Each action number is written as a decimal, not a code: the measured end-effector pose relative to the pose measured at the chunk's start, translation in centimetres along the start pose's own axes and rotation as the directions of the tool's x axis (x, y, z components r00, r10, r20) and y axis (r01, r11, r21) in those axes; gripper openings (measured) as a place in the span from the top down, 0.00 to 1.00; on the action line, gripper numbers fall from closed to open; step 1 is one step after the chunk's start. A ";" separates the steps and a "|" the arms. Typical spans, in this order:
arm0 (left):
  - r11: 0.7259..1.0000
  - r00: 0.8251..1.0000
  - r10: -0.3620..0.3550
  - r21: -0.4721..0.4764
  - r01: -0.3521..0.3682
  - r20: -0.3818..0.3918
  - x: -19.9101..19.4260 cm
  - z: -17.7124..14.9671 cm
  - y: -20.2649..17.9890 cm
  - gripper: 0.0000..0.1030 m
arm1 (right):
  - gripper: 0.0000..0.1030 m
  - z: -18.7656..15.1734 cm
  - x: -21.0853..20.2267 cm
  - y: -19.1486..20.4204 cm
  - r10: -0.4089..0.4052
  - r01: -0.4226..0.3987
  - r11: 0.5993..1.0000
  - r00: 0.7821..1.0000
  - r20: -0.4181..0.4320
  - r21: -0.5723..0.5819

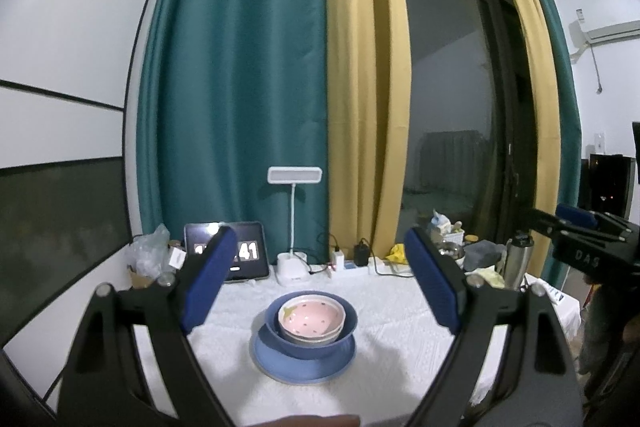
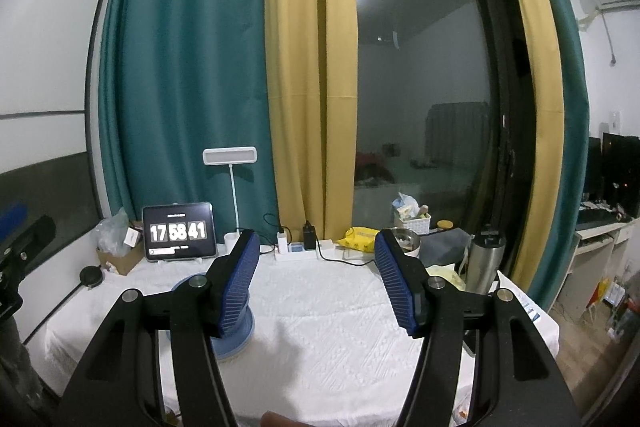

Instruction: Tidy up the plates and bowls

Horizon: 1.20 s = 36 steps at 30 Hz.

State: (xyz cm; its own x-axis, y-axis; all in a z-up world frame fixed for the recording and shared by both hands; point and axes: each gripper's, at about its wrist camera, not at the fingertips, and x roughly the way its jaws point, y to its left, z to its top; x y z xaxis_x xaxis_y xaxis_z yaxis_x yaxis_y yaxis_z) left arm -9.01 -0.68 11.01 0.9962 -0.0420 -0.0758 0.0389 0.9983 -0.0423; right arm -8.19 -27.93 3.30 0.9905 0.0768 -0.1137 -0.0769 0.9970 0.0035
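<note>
Stacking seemingly done: pink ceramic bowl [image 1: 312, 317] nested in blue bowl [image 1: 311, 331] on blue plate [image 1: 303, 361]; left gripper [image 1: 320, 279] wide, right gripper [image 2: 316, 285] half-open, both empty; next, withdraw.

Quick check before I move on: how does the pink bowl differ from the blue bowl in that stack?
The pink bowl is spotted, with a leaf-like mark at its rim; the blue bowl is plain. The pink bowl is smaller and sits nested inside the blue bowl, with a pale bowl between them. The blue bowl rests directly on the blue plate; the pink bowl does not touch it. Both stand upright and look empty.
</note>
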 end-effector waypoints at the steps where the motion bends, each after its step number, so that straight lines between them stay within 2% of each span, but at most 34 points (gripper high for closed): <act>1: 1.000 1.000 0.000 0.001 0.000 -0.002 0.0 0.0 0.0 0.16 | 0.39 0.0 0.0 0.0 0.000 0.000 1.000 1.000 -0.002 0.001; 21: 1.000 0.999 -0.015 0.009 0.015 -0.038 0.2 -0.4 -0.9 0.16 | 0.38 -0.5 0.3 0.3 -0.001 0.001 1.000 1.000 -0.008 -0.005; 36: 1.000 0.999 -0.012 0.002 0.012 -0.032 -0.3 -0.4 -1.0 0.16 | 0.38 -0.3 0.0 0.6 -0.002 0.002 1.000 1.000 -0.006 0.006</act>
State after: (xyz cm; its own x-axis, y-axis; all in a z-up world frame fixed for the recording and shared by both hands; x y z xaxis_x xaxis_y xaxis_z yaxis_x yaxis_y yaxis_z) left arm -9.38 -1.63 10.70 0.9927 -0.0549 -0.1072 0.0507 0.9979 -0.0412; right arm -8.27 -27.33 2.96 0.9900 0.0747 -0.1199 -0.0742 0.9972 0.0090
